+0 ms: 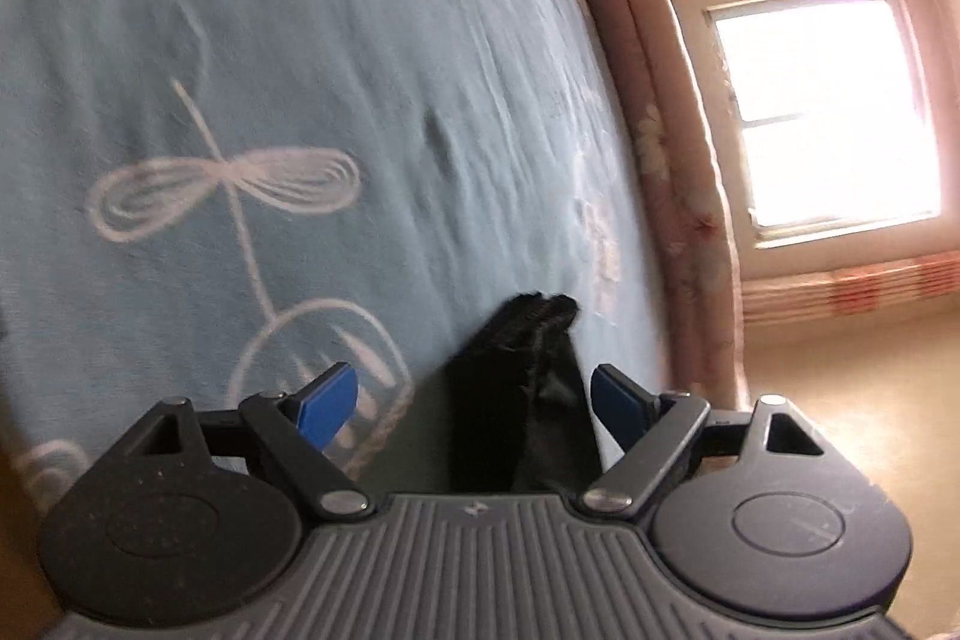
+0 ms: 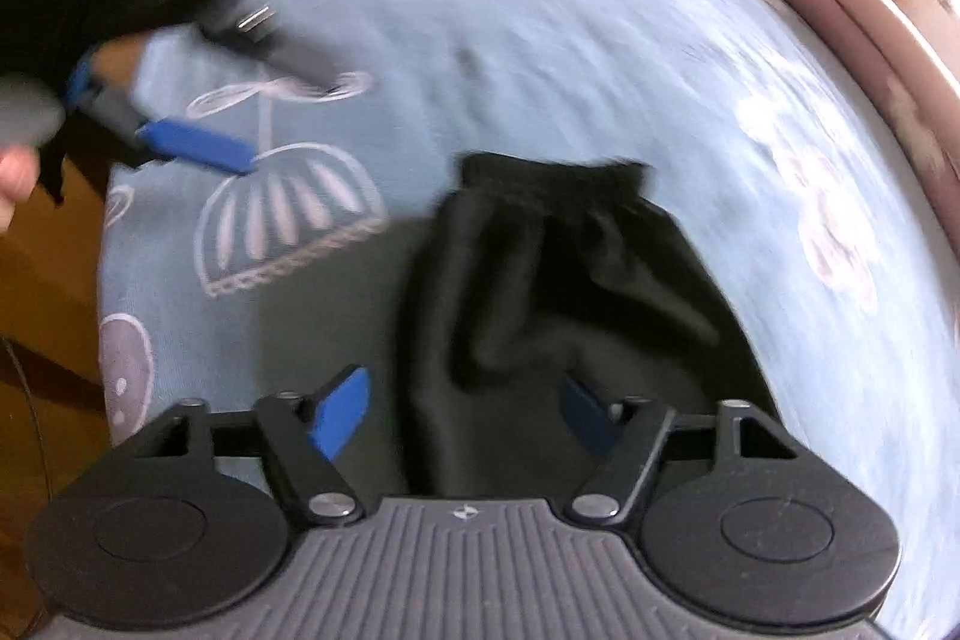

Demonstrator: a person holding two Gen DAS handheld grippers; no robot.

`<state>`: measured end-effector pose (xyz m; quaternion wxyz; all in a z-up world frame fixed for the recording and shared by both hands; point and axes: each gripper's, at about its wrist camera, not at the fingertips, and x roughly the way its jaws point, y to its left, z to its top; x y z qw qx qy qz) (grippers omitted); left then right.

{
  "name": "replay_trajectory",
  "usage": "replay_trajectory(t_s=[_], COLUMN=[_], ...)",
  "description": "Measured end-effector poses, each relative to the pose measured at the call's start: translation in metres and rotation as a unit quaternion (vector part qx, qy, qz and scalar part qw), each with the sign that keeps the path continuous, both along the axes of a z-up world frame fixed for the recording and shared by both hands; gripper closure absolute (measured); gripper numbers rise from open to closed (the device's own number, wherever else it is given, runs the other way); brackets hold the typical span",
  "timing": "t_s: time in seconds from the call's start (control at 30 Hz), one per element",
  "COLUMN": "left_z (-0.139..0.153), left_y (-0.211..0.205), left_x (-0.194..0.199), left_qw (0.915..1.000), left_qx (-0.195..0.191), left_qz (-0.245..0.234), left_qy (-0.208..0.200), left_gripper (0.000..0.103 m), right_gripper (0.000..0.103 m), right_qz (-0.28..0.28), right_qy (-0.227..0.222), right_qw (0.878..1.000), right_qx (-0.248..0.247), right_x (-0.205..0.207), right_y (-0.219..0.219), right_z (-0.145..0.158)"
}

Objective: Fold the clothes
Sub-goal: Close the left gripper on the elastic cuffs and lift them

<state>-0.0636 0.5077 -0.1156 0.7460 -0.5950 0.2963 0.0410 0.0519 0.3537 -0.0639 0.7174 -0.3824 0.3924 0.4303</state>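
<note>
A black garment with a gathered elastic waistband lies crumpled on the light blue bedsheet. My right gripper hovers over its near part. The jaws stand apart, the left pad over bare sheet and the right pad over the cloth, with nothing pinched. In the left wrist view the same black garment runs up between the blue pads of my left gripper, which is open and not pressing on it. The left gripper also shows blurred at the upper left of the right wrist view, held by a hand.
The sheet carries white embroidered patterns. A pink floral mattress edge bounds the bed, with a bright window and striped curtains beyond. Brown floor lies past the bed's left edge in the right wrist view.
</note>
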Motion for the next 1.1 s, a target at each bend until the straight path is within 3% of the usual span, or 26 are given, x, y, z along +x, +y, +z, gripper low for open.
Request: replay_trajectory(t_s=[0.17,0.23,0.3,0.33,0.37,0.7,0.97,1.07,1.1], left_z=[-0.025,-0.032,-0.036,-0.037,-0.039,-0.049,-0.031,-0.026,-0.025], left_y=[-0.007,-0.014,-0.022,-0.026,-0.030,-0.047,-0.051,-0.056,-0.057], left_x=[0.021,0.030,0.039,0.044,0.049,0.096,0.119,0.124,0.124], left_qw=[0.9949,0.9930,0.9912,0.9903,0.9899,0.9845,0.9868,0.9860,0.9857], left_qx=[-0.093,-0.108,-0.118,-0.120,-0.118,-0.121,-0.050,-0.015,-0.004], left_qz=[-0.029,-0.042,-0.057,-0.067,-0.077,-0.123,-0.147,-0.163,-0.167], left_qy=[-0.026,-0.026,-0.023,-0.022,-0.020,-0.034,-0.046,-0.030,-0.023], left_gripper=[0.016,0.016,0.016,0.015,0.015,0.014,0.014,0.023,0.034], right_gripper=[0.054,0.060,0.074,0.088,0.092,0.095,0.095,0.095,0.095], right_qz=[0.016,0.017,0.018,0.017,0.014,-0.011,-0.024,-0.027,-0.027], right_qy=[-0.036,-0.044,-0.049,-0.052,-0.050,-0.023,-0.012,-0.011,-0.009], right_qw=[0.999,0.998,0.998,0.998,0.998,1.000,1.000,0.999,0.999], right_qx=[-0.035,-0.037,-0.039,-0.040,-0.040,-0.014,0.007,0.015,0.017], right_x=[-0.004,-0.002,-0.001,0.000,0.003,0.012,0.016,0.018,0.018], right_y=[0.019,0.022,0.024,0.026,0.026,0.014,0.010,0.005,0.004], right_z=[-0.023,-0.023,-0.023,-0.022,-0.022,-0.007,0.002,0.005,0.006])
